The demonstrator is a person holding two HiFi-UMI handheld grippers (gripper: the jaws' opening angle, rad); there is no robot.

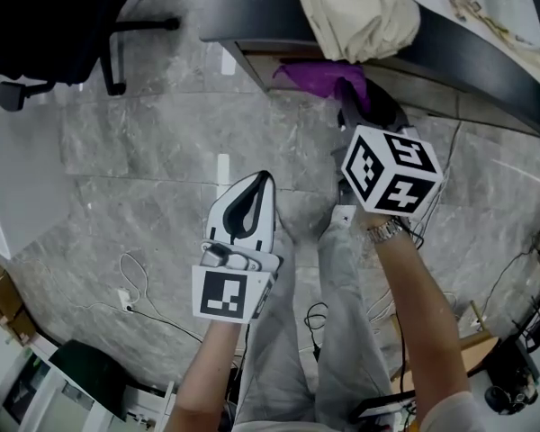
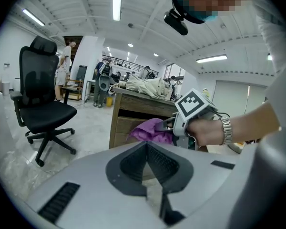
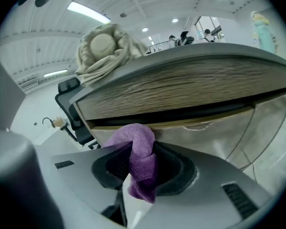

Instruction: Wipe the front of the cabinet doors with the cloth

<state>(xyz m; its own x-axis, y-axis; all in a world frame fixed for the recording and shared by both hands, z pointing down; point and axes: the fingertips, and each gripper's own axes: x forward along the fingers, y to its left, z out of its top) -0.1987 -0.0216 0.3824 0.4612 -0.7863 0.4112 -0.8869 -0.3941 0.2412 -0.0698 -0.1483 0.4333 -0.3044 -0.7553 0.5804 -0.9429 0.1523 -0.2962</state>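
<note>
Overhead, head view: right gripper (image 1: pixel 349 97) is clamped on the purple cloth (image 1: pixel 310 75). The cloth sits at the top edge of the cabinet (image 1: pixel 252 52), under the desk (image 1: pixel 243 7). Left gripper (image 1: pixel 265 180) is held back over the floor, jaws together, nothing in them. Beige bundle (image 1: pixel 355 12) lies on the desk, office chair (image 1: pixel 63 16) is well off to the left, loose cables (image 1: pixel 135 286) lie on the floor.

Left gripper view: jaws meet at the tip, empty. Cloth is bunched at the cabinet's upper front. Chair is clear of the path.

Right gripper view: cloth is pinched between both jaws, wad up by the gap under the desk top. Can't confirm contact. Door front (image 3: pixel 219 128) shows no wipe marks. My read: wipe barely started, nearly the whole front is left. Desk overhang and thin hanging cables (image 3: pixel 245 132) could snag.
</note>
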